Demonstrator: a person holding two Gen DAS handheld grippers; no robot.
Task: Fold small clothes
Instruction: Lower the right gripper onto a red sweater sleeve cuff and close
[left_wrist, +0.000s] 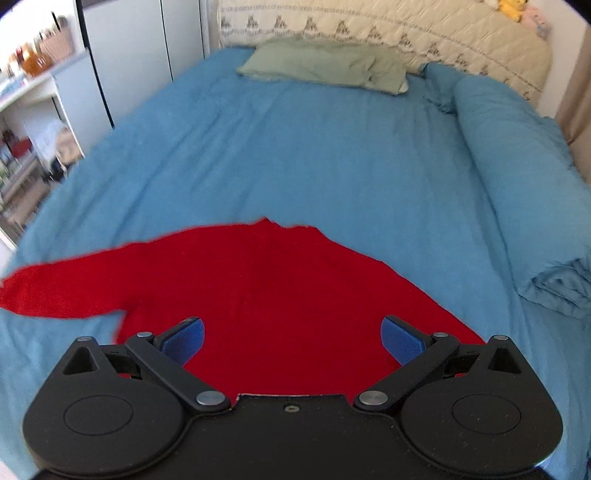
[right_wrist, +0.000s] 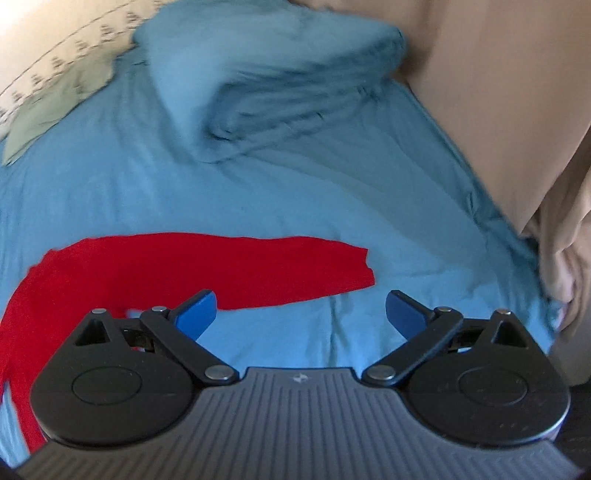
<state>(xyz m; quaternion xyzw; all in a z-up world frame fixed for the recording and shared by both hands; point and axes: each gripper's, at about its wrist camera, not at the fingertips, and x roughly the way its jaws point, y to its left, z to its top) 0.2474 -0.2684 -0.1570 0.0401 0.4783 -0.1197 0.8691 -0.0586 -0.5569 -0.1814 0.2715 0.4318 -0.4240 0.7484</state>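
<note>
a small red knitted sweater (left_wrist: 266, 295) lies flat on the blue bed sheet (left_wrist: 295, 155), near the foot of the bed, with one long sleeve (left_wrist: 62, 288) stretched out to the left in the left wrist view and its other sleeve (right_wrist: 280, 269) reaching right across the sheet in the right wrist view. the left gripper (left_wrist: 291, 338) hangs just over the body of the sweater, its two blue-padded fingers (left_wrist: 184, 338) spread wide apart with nothing between them but red knit below. the right gripper (right_wrist: 301, 314) is also spread wide, holding nothing, poised over bare blue sheet just beside the end of the right sleeve; its left finger pad (right_wrist: 197, 314) overlaps the sleeve's lower edge in view, though i cannot tell whether it touches. further up the bed a pale green pillow (left_wrist: 325, 64) rests against a cream quilted headboard cover (left_wrist: 388, 26), and a rolled blue duvet (left_wrist: 517, 177) lies along the right side. a beige curtain (right_wrist: 569, 240) hangs by the bed's right edge, and white shelving (left_wrist: 33, 110) stands to the left.
</note>
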